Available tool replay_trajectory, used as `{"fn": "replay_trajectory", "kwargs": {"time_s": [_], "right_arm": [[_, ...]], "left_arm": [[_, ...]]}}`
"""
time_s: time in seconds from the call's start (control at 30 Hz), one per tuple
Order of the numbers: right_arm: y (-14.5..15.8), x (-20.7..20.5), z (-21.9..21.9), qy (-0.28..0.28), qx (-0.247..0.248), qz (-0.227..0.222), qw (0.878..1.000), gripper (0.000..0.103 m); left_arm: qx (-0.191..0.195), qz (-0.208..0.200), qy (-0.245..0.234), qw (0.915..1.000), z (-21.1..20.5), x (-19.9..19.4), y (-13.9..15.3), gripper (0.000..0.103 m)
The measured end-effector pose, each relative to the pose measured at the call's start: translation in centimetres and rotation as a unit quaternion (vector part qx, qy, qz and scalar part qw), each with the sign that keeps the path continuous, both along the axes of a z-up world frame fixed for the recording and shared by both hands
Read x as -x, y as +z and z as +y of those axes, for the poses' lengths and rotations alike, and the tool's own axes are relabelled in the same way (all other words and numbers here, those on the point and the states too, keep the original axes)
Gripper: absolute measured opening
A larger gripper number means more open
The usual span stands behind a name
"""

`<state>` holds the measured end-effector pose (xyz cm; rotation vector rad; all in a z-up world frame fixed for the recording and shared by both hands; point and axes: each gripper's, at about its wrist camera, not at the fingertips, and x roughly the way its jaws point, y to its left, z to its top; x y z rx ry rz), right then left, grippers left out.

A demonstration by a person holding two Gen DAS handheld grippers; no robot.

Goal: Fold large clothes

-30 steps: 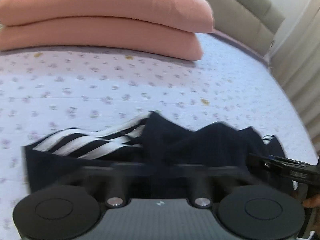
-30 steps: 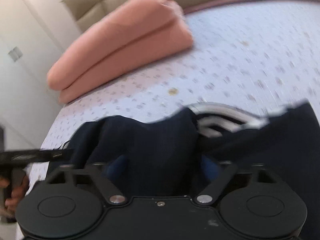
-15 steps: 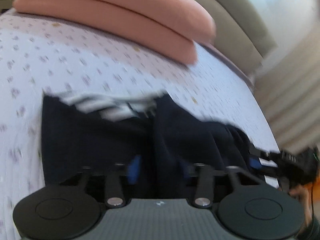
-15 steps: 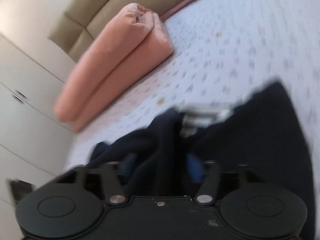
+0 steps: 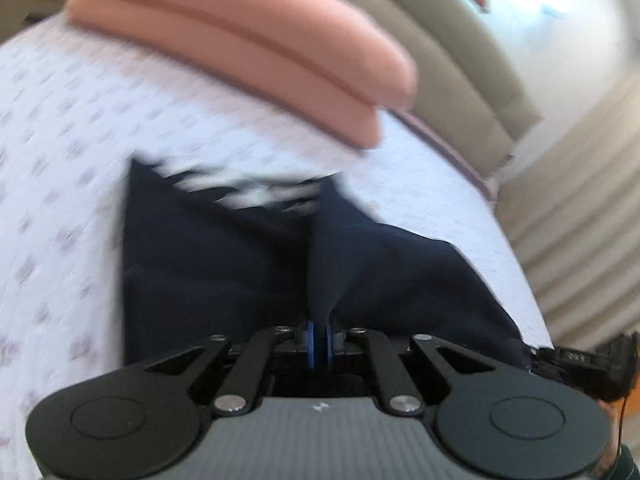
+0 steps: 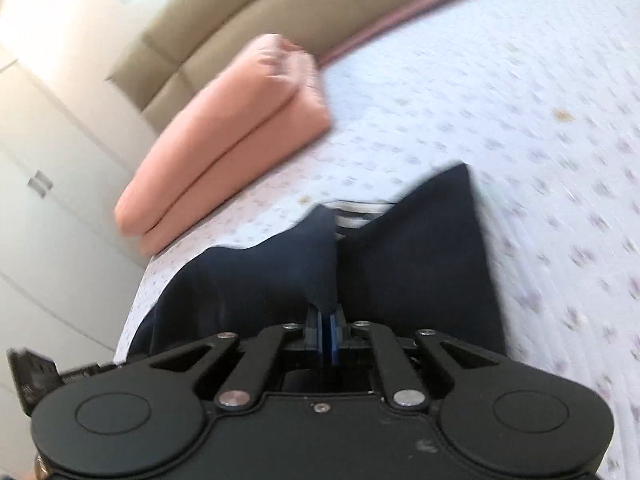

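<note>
Two claws grip the dark navy garment with white stripes [image 5: 224, 264] lying on the flower-print bed sheet [image 5: 72, 128], nearer than the stacked pink pillows [image 5: 248, 52]. The left claw [image 5: 319, 336] and right claw [image 6: 325, 336] have just been closing and now pinch folds of cloth. To fold well, I would keep both edges level and taut, carrying them together. Earlier the pads stood apart around the fabric.
</note>
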<state>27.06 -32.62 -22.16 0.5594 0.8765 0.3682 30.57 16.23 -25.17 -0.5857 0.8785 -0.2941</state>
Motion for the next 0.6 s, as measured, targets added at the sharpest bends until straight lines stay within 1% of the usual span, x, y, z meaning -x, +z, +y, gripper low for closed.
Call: {"fn": "replay_trajectory", "kwargs": {"time_s": [0.03, 0.07, 0.1, 0.13, 0.17, 0.2, 0.23, 0.3, 0.33, 0.4, 0.43, 0.47, 0.5, 0.53, 0.57, 0.6], "right_arm": [[-0.6, 0.1, 0.2, 0.008, 0.011, 0.009, 1.0, 0.006], [-1.1, 0.2, 0.6, 0.019, 0.024, 0.016, 0.999, 0.006], [-1.4, 0.4, 1.0, 0.024, 0.032, 0.017, 0.999, 0.012], [-1.3, 0.7, 1.4, 0.023, 0.037, 0.017, 0.999, 0.021], [-1.0, 1.2, 1.6, 0.02, 0.039, 0.014, 0.999, 0.022], [-0.8, 1.3, 2.1, 0.019, 0.036, 0.012, 0.999, 0.03], [-0.3, 1.5, 2.5, 0.021, 0.029, 0.009, 0.999, 0.053], [0.6, 2.1, 3.5, 0.035, 0.011, 0.001, 0.999, 0.083], [0.8, 2.6, 4.1, 0.047, 0.01, 0.0, 0.999, 0.083], [0.5, 2.1, 5.6, 0.061, 0.03, 0.011, 0.998, 0.083], [0.1, 1.9, 6.2, 0.064, 0.04, 0.019, 0.997, 0.083], [-0.3, 2.0, 6.5, 0.061, 0.042, 0.027, 0.997, 0.082], [-0.7, 1.9, 6.4, 0.05, 0.032, 0.027, 0.998, 0.059], [-0.7, 2.2, 6.1, 0.036, 0.022, 0.023, 0.999, 0.012], [-0.4, 2.5, 5.8, 0.033, 0.018, 0.017, 0.999, 0.012], [0.1, 3.1, 5.5, 0.031, 0.017, 0.001, 0.999, 0.012]], "left_arm": [[0.001, 0.013, -0.001, 0.9999, 0.2, 0.1, -0.7, 0.007], [-0.002, 0.017, -0.003, 0.9998, 0.2, 0.3, -1.1, 0.008], [-0.01, 0.016, -0.007, 0.9998, -0.1, 0.6, -1.1, 0.013], [-0.018, 0.012, -0.014, 0.9997, -0.4, 0.8, -0.9, 0.016], [-0.027, 0.008, -0.019, 0.9994, -0.8, 1.0, -0.5, 0.02], [-0.031, 0.007, -0.028, 0.9991, -1.2, 1.1, -0.1, 0.034], [-0.029, 0.008, -0.04, 0.9987, -1.6, 1.1, 0.5, 0.049], [-0.026, 0.002, -0.065, 0.9975, -2.6, 1.8, 1.3, 0.062], [-0.031, -0.002, -0.073, 0.9969, -3.1, 2.1, 1.5, 0.066], [-0.04, -0.004, -0.076, 0.9963, -4.0, 2.2, 1.3, 0.067], [-0.043, -0.002, -0.074, 0.9963, -4.3, 2.1, 1.0, 0.061], [-0.043, -0.003, -0.07, 0.9966, -4.4, 2.1, 0.7, 0.053], [-0.045, -0.003, -0.063, 0.997, -4.3, 2.1, 0.7, 0.023], [-0.05, 0.005, -0.051, 0.9975, -4.0, 2.1, 0.6, 0.005], [-0.04, 0.007, -0.039, 0.9984, -3.3, 2.0, 0.6, 0.005], [-0.025, 0.001, -0.028, 0.9993, -2.6, 2.5, 0.8, 0.005]]}}
